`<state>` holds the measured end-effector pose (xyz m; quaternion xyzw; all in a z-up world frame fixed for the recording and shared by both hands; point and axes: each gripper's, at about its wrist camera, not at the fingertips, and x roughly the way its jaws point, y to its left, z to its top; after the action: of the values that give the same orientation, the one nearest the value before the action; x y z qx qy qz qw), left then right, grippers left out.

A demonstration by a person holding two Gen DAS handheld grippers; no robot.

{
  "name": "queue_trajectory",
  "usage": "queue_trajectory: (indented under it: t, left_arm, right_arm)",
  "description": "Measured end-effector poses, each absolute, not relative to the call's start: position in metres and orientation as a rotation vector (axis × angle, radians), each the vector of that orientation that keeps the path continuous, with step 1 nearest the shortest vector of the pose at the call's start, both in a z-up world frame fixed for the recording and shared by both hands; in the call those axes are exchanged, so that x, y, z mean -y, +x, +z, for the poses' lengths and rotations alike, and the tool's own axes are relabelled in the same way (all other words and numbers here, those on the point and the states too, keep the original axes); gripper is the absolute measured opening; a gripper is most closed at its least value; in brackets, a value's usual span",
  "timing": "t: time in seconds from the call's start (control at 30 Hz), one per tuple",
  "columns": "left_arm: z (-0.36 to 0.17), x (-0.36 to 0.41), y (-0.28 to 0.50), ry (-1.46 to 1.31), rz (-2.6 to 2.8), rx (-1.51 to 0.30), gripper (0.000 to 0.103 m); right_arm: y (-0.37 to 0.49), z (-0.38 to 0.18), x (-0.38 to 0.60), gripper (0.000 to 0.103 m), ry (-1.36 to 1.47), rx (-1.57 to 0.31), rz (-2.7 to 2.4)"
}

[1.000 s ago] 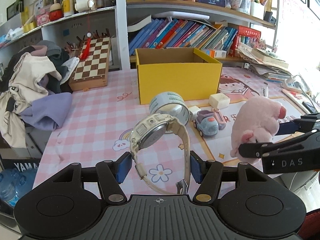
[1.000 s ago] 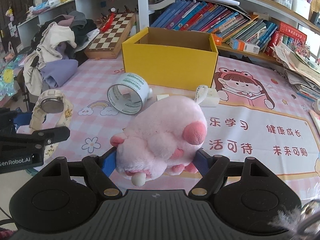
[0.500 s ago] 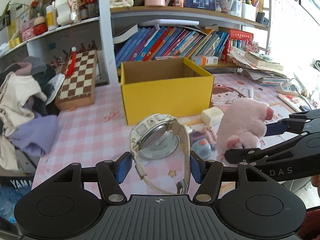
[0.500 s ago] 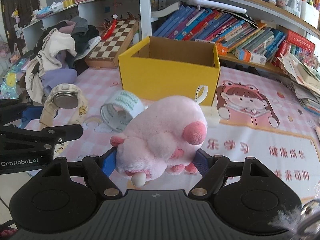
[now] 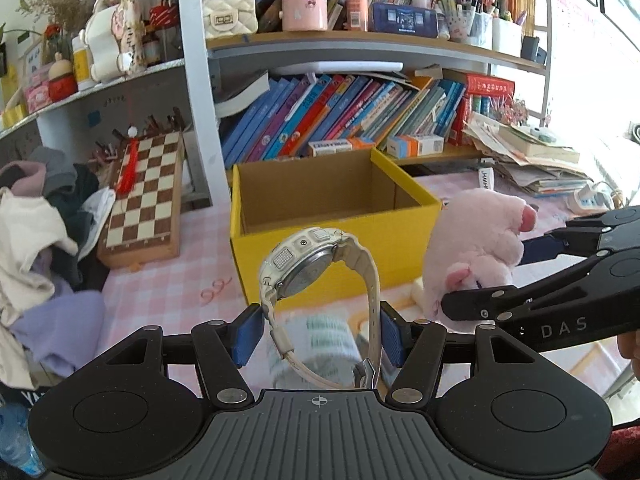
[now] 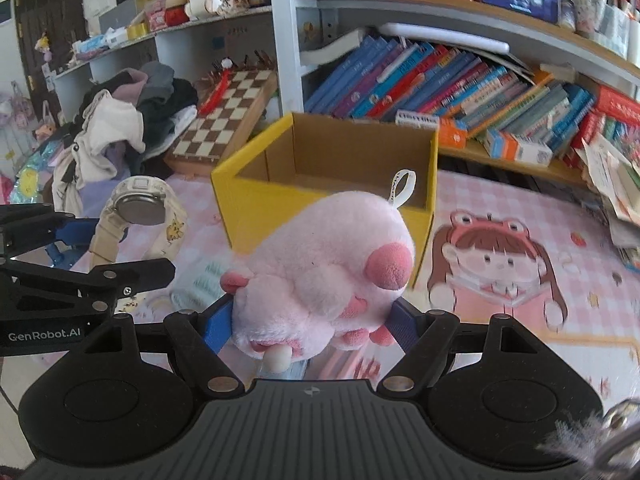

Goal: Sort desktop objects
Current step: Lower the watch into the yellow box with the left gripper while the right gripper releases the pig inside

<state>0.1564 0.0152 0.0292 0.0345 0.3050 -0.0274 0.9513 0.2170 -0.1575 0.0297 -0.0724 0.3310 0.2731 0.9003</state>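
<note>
Left wrist view: the left gripper (image 5: 320,330) is held above a pink checked tablecloth (image 5: 160,280), its two blue pads closed on the strap of a cream watch (image 5: 316,272). The watch stands upright between the pads, its round case at the top with the metal back facing the camera. Straight ahead and close is a yellow box (image 5: 340,216), open at the top, with bare brown cardboard inside. Below the watch, blurred, lies a tape roll (image 5: 320,344) on the cloth. To the right, the right gripper (image 5: 500,276) reaches in from the side, clamped on a pink plush (image 5: 472,252) that hangs just beside the box's right corner. A chessboard (image 5: 140,200) leans at the left behind the box, next to a heap of clothes (image 5: 36,248). Slanted books (image 5: 340,112) fill the shelf behind. Right wrist view: the right gripper's blue pads press into both sides of the plush, which bulges up between them and hides part of the box's front wall. The box sits just beyond the plush. At the left edge, the left gripper holds the watch at about the same height, near the box's left corner.
</note>
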Motion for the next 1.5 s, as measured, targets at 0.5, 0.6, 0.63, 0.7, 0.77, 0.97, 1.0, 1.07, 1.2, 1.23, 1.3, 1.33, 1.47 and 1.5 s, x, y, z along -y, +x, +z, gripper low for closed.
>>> queue_trajectory:
  t: [0.5, 0.6, 0.63, 0.7, 0.77, 0.97, 1.0, 1.07, 1.2, 1.23, 1.3, 1.33, 1.47, 1.5]
  left_arm:
    - [0.054, -0.016, 0.248, 0.143, -0.003, -0.566, 0.060]
    - [0.051, -0.017, 0.268, 0.140, -0.001, -0.577, 0.060]
    - [0.049, -0.017, 0.274, 0.141, -0.001, -0.582, 0.060]
    - [0.044, -0.017, 0.288, 0.156, 0.003, -0.591, 0.060]
    - [0.038, -0.019, 0.301, 0.165, 0.006, -0.606, 0.060]
    - [0.018, -0.019, 0.338, 0.209, 0.005, -0.671, 0.060]
    - [0.014, -0.020, 0.343, 0.216, 0.002, -0.681, 0.060]
    - [0.007, -0.021, 0.353, 0.231, -0.004, -0.705, 0.060]
    - [-0.005, -0.021, 0.368, 0.253, -0.015, -0.754, 0.060]
    - [-0.009, -0.022, 0.371, 0.252, -0.021, -0.771, 0.061]
    - [-0.016, -0.023, 0.377, 0.241, -0.032, -0.800, 0.061]
    - [-0.018, -0.025, 0.379, 0.224, -0.034, -0.809, 0.061]
    - [-0.024, -0.028, 0.386, 0.198, -0.047, -0.842, 0.051]
    - [-0.025, -0.028, 0.387, 0.194, -0.054, -0.849, 0.046]
  right_arm:
    - [0.325, 0.055, 0.145, 0.077, -0.247, -0.597, 0.645]
    - [0.349, 0.053, 0.141, 0.077, -0.258, -0.602, 0.650]
    - [0.357, 0.052, 0.139, 0.077, -0.264, -0.601, 0.651]
    - [0.371, 0.050, 0.135, 0.077, -0.284, -0.598, 0.656]
    - [0.385, 0.046, 0.127, 0.077, -0.326, -0.599, 0.663]
    - [0.423, 0.026, 0.100, 0.077, -0.487, -0.626, 0.709]
    - [0.427, 0.023, 0.096, 0.077, -0.515, -0.626, 0.717]
    - [0.435, 0.016, 0.089, 0.077, -0.569, -0.629, 0.734]
    - [0.450, 0.001, 0.076, 0.078, -0.666, -0.650, 0.768]
    - [0.453, -0.003, 0.073, 0.078, -0.689, -0.655, 0.776]
    - [0.458, -0.010, 0.068, 0.078, -0.730, -0.669, 0.791]
    - [0.461, -0.014, 0.065, 0.078, -0.749, -0.678, 0.796]
    - [0.473, -0.028, 0.055, 0.079, -0.837, -0.731, 0.836]
    - [0.475, -0.033, 0.052, 0.079, -0.864, -0.744, 0.848]
